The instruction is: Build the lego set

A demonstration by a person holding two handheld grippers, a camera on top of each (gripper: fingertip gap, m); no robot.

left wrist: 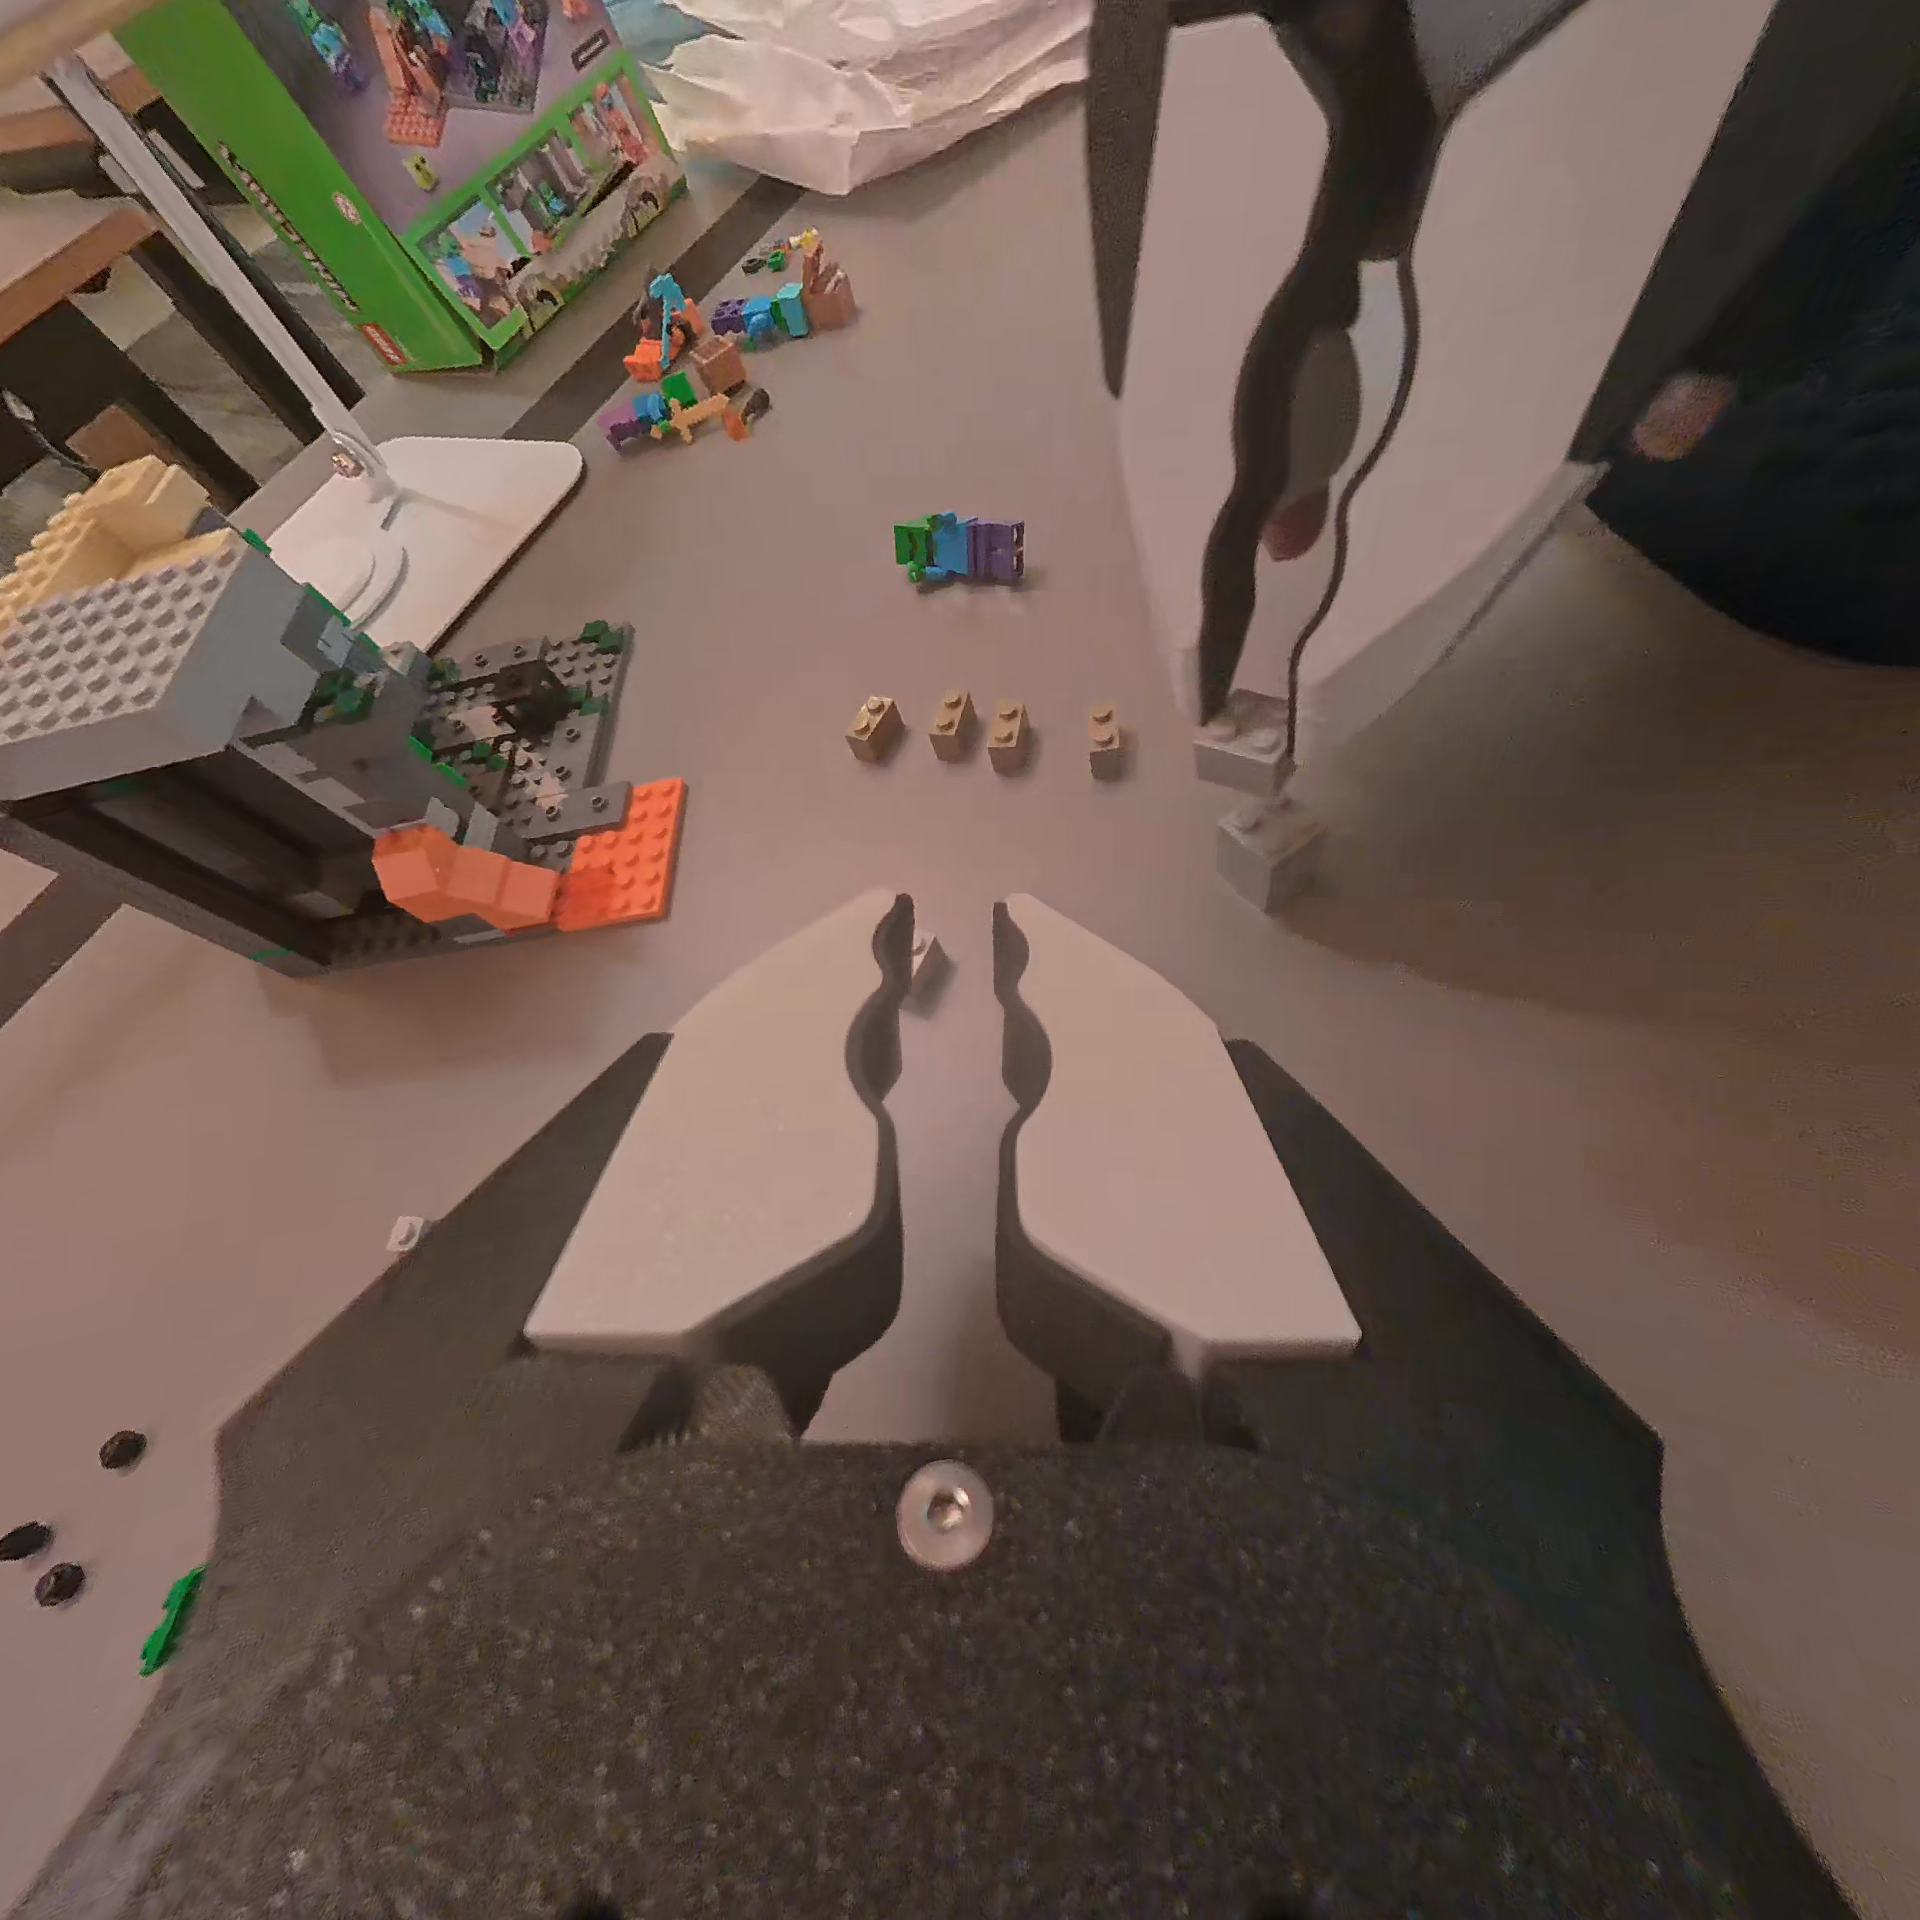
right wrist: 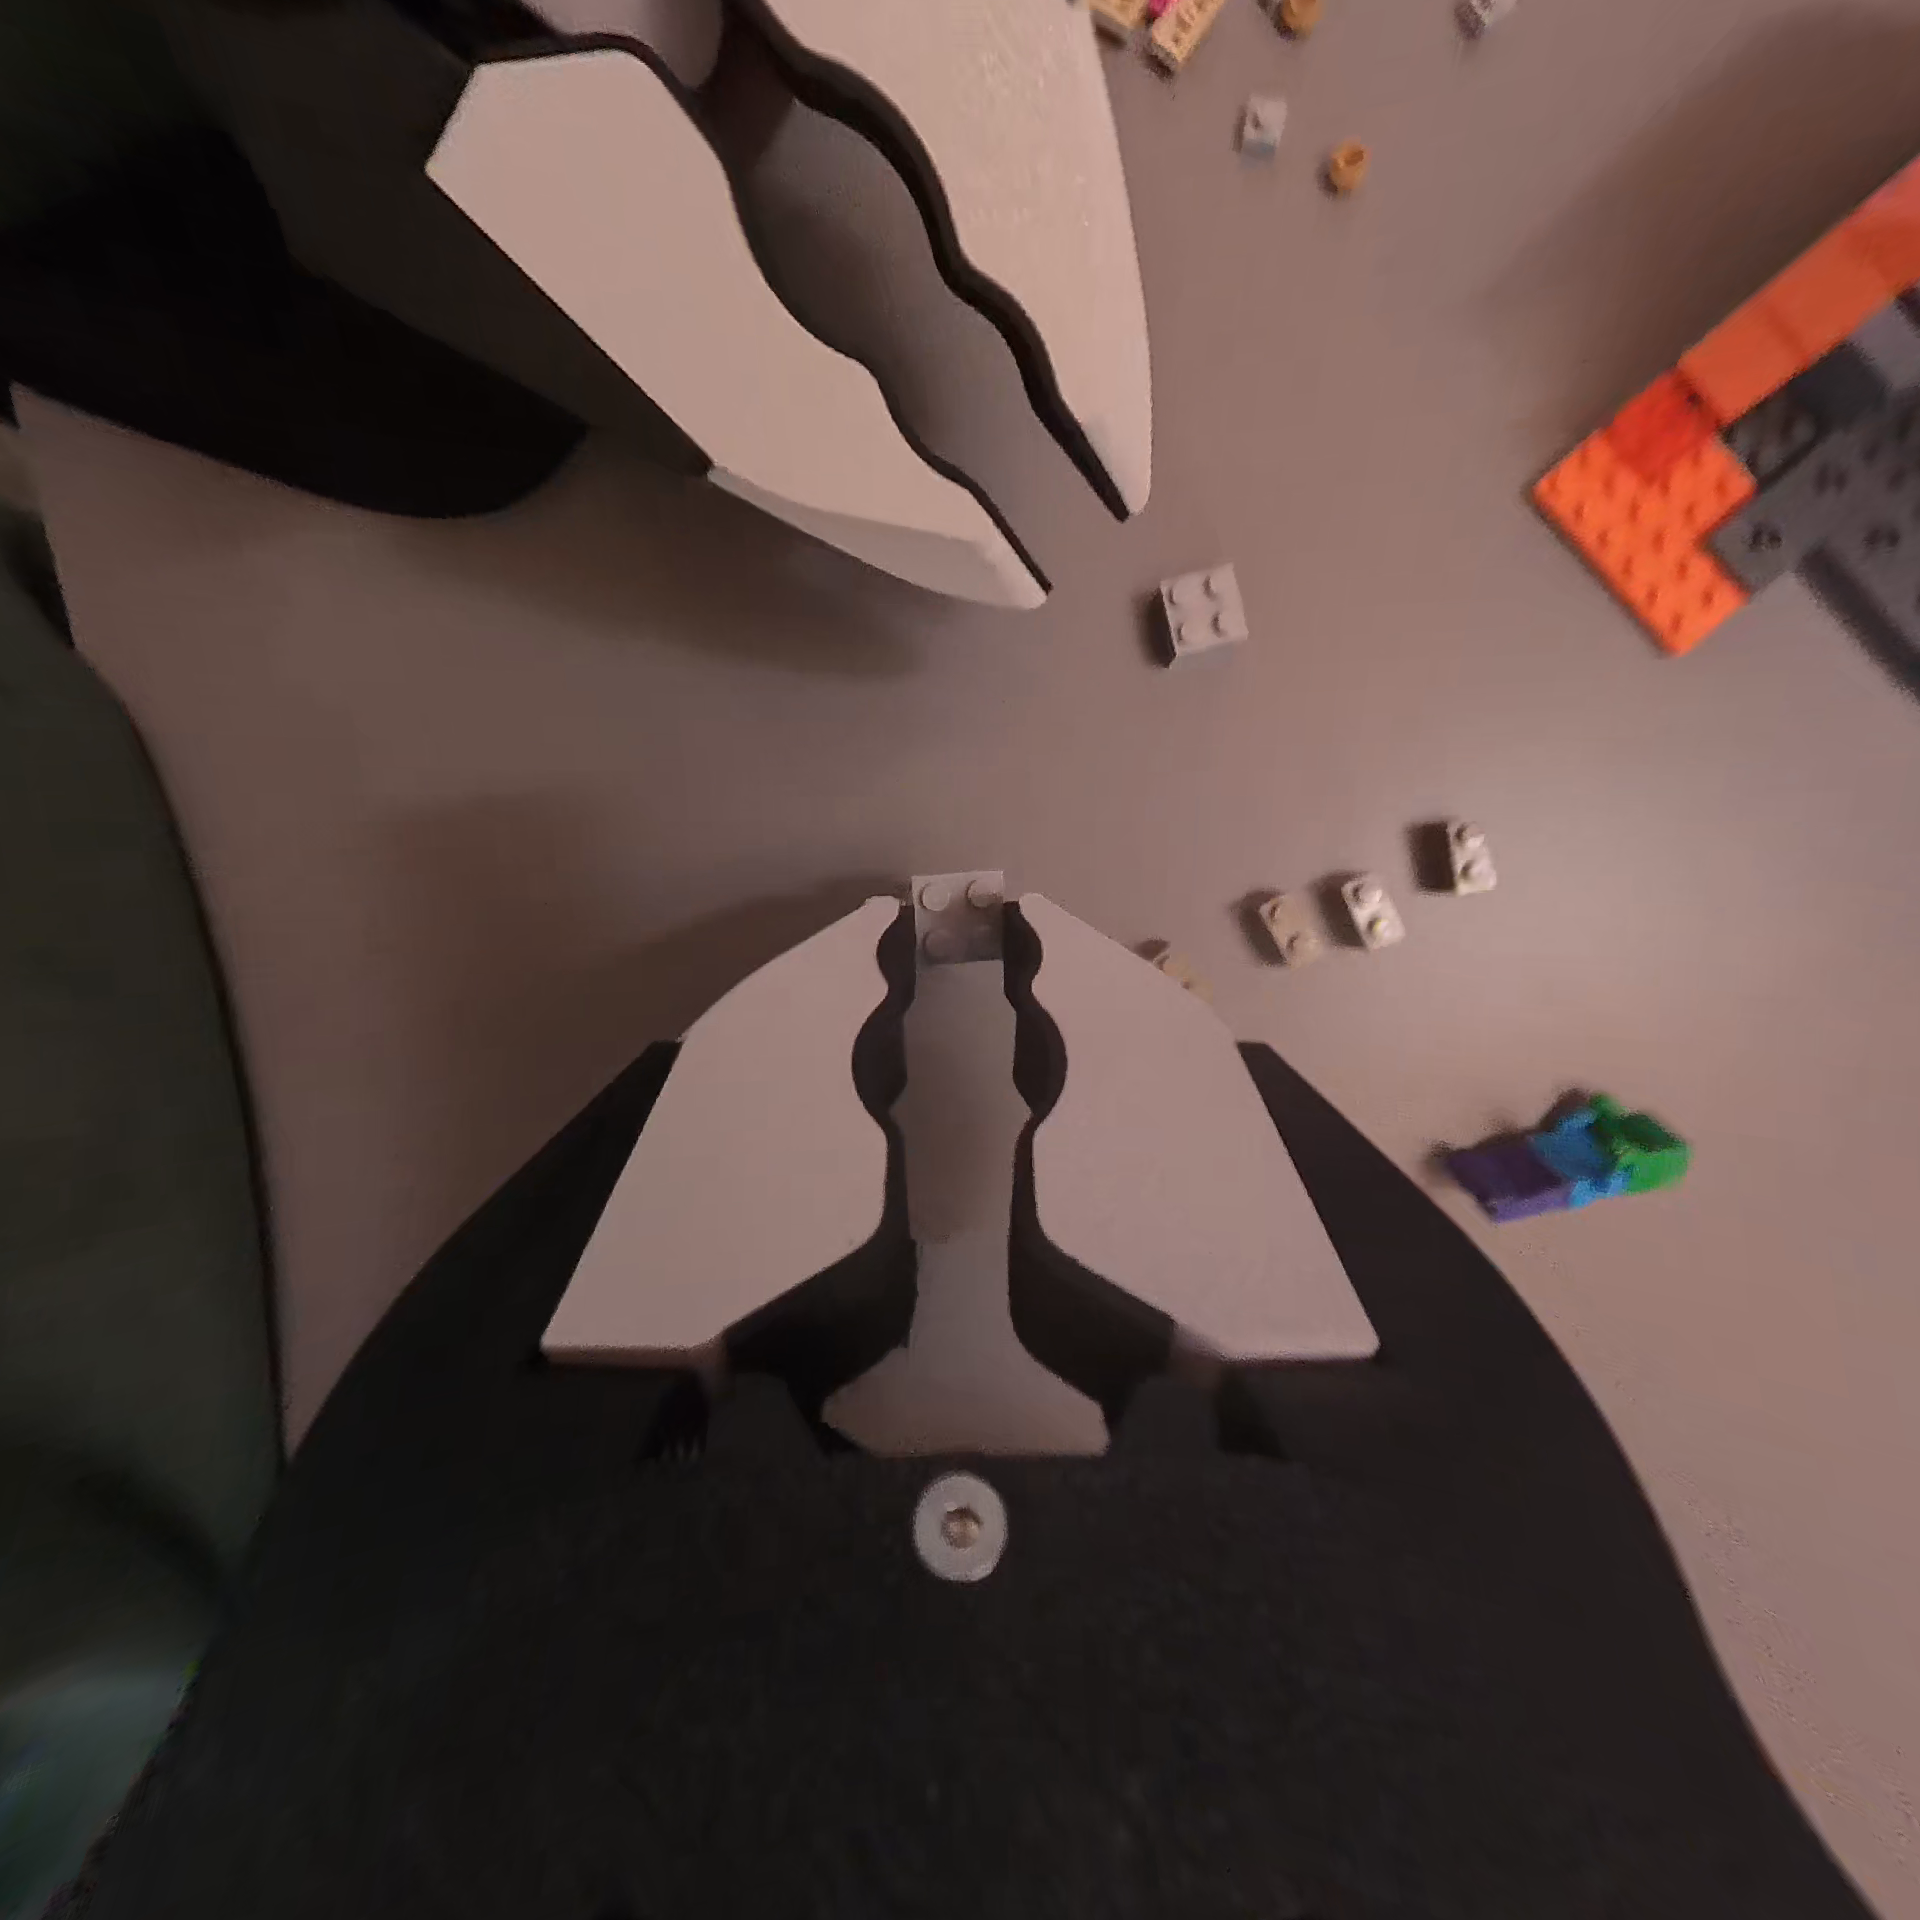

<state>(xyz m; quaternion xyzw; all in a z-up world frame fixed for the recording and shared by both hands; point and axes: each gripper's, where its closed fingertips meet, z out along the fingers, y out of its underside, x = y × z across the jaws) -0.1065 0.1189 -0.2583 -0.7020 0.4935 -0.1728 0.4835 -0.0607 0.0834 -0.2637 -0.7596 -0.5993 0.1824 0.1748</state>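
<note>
My left gripper point(left wrist: 948, 909) is open low over the grey table point(left wrist: 790, 1039). A tiny grey brick point(left wrist: 928, 966) lies between its fingers, against the left pad and clear of the right pad. My right gripper point(right wrist: 956, 904) is shut on a light grey two-by-two brick point(right wrist: 956, 920), with both pads pressing its sides. In the left wrist view the right gripper point(left wrist: 1247, 717) shows at the right with that brick point(left wrist: 1242, 743). A second grey two-by-two brick point(left wrist: 1268, 852) point(right wrist: 1200, 613) lies between the two grippers. The left gripper point(right wrist: 1081, 551) shows at the top of the right wrist view.
Several small tan bricks point(left wrist: 954, 724) point(right wrist: 1366, 914) lie in a row. A green, blue and purple figure point(left wrist: 961, 549) point(right wrist: 1569, 1153) lies beyond them. A built model with an orange plate point(left wrist: 623, 852) point(right wrist: 1642, 530) stands left. A toy box point(left wrist: 436, 177), white lamp base point(left wrist: 436, 509) and loose pieces point(left wrist: 717, 353) lie behind. The tips of one gripper are about 6 cm away from the tips of the other.
</note>
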